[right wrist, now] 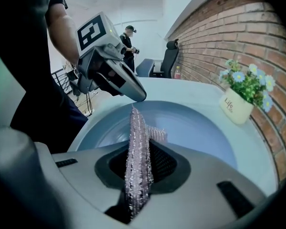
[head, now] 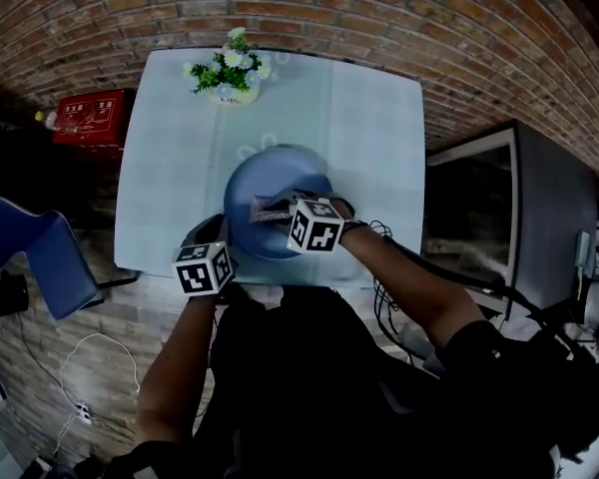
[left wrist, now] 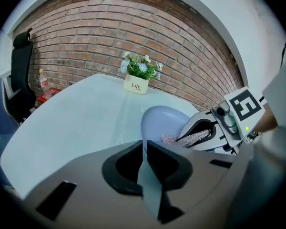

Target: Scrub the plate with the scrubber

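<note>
At the far left, one blue chair [head: 35,252] stands on the floor, apart from the tabletop [head: 170,178]. Beyond it, one red box [head: 92,116] lies by the brick wall [head: 399,18], with one small bottle [head: 45,118] just beside it.

The pale tabletop carries one flower pot [head: 230,76], white with blue and white blooms, at its far edge and left of the middle. It also carries one blue plate [head: 270,173] near the front edge, well apart from the pot.

There are two tongs, one in each hand. The left tongs [left wrist: 143,148] are closed narrow on the plate's near left rim, which runs edge-on between the jaws as a thin blue strip. The right tongs [right wrist: 139,151] reach over the plate from the right. Their jaws are clamped on the single scrubber [right wrist: 137,128], a pinkish, glittering mesh pad held on edge. Its free end sticks out past the jaws and lies over the plate's inner face, on the side nearest the person. It appears to touch there, but how firmly cannot be told.

To the right of the tabletop and apart from it, one dark cabinet [head: 539,218] stands by the wall. The right gripper view also shows one black office chair [right wrist: 169,56] past the tabletop's end and one person [right wrist: 128,39] standing far back in the room.
</note>
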### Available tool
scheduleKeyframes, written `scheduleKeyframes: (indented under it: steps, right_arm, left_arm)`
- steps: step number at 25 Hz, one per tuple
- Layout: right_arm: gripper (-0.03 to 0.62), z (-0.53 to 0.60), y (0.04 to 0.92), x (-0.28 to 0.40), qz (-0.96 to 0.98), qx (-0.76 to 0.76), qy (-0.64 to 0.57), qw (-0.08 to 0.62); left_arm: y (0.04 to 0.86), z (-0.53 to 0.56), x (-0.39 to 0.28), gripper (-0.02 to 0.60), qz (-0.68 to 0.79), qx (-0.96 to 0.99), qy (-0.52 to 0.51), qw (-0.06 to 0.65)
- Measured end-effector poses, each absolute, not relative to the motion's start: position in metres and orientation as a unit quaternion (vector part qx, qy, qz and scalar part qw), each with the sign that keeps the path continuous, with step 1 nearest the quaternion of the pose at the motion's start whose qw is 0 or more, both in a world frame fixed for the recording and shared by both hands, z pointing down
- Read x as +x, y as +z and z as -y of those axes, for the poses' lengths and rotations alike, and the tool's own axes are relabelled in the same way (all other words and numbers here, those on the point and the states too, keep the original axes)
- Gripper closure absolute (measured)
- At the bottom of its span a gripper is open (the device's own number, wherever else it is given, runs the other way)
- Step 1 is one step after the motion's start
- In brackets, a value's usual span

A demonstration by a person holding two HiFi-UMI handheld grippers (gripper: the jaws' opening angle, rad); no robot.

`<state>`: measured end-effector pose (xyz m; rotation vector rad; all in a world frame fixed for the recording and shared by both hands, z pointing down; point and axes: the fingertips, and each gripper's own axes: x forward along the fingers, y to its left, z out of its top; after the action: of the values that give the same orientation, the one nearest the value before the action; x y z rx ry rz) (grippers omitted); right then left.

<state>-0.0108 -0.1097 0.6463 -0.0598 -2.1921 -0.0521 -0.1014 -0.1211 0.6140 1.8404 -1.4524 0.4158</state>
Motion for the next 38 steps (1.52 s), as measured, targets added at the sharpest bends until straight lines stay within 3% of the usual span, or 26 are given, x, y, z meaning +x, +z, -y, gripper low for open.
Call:
scheduleKeyframes:
  steps: [21, 32, 38]
  right_arm:
    - [0.531, 0.039, 0.646, -0.006, 0.876, -0.080, 0.096, 0.466]
    - [0.531, 0.100, 0.620, 0.017, 0.897, -0.012, 0.082, 0.435]
    - [0.531, 0.143, 0.629, 0.037, 0.886, 0.061, 0.052, 0.457]
  left_arm:
    - [0.618, 0.118, -0.094, 0.541, 0.521, 0.750, 0.168, 0.371]
    - [0.615, 0.116, -0.093, 0.541, 0.534, 0.740, 0.168, 0.372]
    - [0.615, 0.117, -0.093, 0.541, 0.545, 0.733, 0.167, 0.372]
